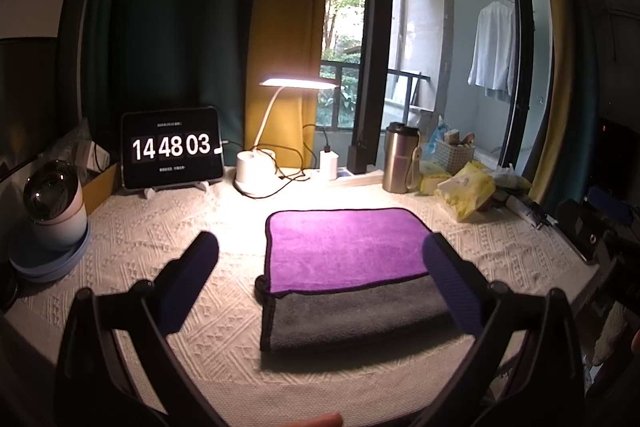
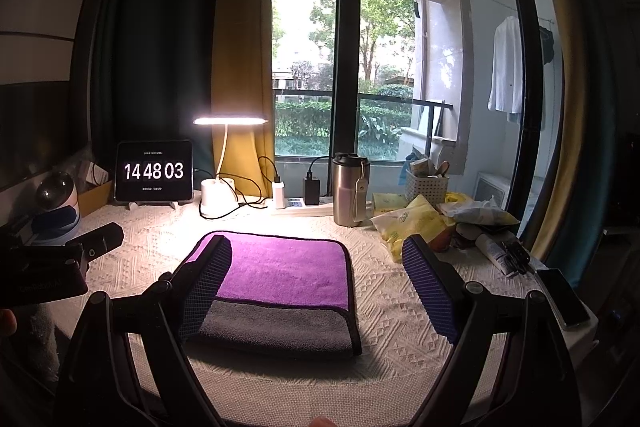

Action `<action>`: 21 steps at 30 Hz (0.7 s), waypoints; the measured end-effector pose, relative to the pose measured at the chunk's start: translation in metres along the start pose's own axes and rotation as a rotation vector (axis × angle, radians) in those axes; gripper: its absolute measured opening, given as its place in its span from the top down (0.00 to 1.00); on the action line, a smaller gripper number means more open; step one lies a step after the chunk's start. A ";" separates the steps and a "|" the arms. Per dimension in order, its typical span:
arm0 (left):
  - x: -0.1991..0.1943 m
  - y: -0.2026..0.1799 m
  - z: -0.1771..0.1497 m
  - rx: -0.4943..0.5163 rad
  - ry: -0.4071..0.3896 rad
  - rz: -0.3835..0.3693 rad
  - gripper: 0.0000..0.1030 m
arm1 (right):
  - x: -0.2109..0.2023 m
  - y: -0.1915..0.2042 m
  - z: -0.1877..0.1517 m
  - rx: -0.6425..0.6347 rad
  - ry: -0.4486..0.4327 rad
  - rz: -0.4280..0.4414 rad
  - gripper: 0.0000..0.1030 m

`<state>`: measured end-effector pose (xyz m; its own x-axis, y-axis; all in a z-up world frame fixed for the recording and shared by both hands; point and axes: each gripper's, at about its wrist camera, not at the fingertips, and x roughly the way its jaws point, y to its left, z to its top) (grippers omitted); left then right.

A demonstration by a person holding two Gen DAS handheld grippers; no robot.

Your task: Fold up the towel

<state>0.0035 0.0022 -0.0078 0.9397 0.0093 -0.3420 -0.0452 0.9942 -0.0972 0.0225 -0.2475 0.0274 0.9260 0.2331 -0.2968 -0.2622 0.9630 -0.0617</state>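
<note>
A purple and grey towel point(image 1: 344, 267) lies folded flat on the cream tablecloth point(image 1: 168, 227), purple layer on top toward the back, grey layer showing at the near edge. It also shows in the right wrist view point(image 2: 280, 287). My left gripper point(image 1: 320, 247) is open and empty, held above the table with its right finger over the towel's right edge. My right gripper point(image 2: 316, 255) is open and empty, its left finger over the towel's left side. The left gripper's body point(image 2: 52, 267) shows at the left of the right wrist view.
At the back stand a tablet clock point(image 1: 172, 147), a lit desk lamp point(image 1: 256, 171), chargers and cables point(image 1: 328, 163), a steel tumbler point(image 1: 400, 159) and a white basket point(image 1: 454, 155). Yellow packets point(image 1: 464, 191) lie at the right, a pot on a blue plate point(image 1: 52, 211) at the left. A phone point(image 2: 564, 299) lies near the right edge.
</note>
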 end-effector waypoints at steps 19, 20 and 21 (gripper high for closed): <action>0.002 -0.001 0.002 0.006 0.006 -0.001 0.00 | 0.002 0.001 0.000 0.005 0.005 -0.001 0.13; 0.001 -0.002 0.002 0.007 0.006 -0.001 0.00 | 0.002 0.002 0.000 0.005 0.006 -0.001 0.13; 0.002 -0.002 0.002 0.007 0.006 -0.001 0.00 | 0.002 0.001 -0.001 0.005 0.004 -0.001 0.13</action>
<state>0.0062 0.0001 -0.0064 0.9375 0.0075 -0.3479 -0.0418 0.9950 -0.0911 0.0237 -0.2466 0.0263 0.9251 0.2318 -0.3009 -0.2601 0.9639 -0.0571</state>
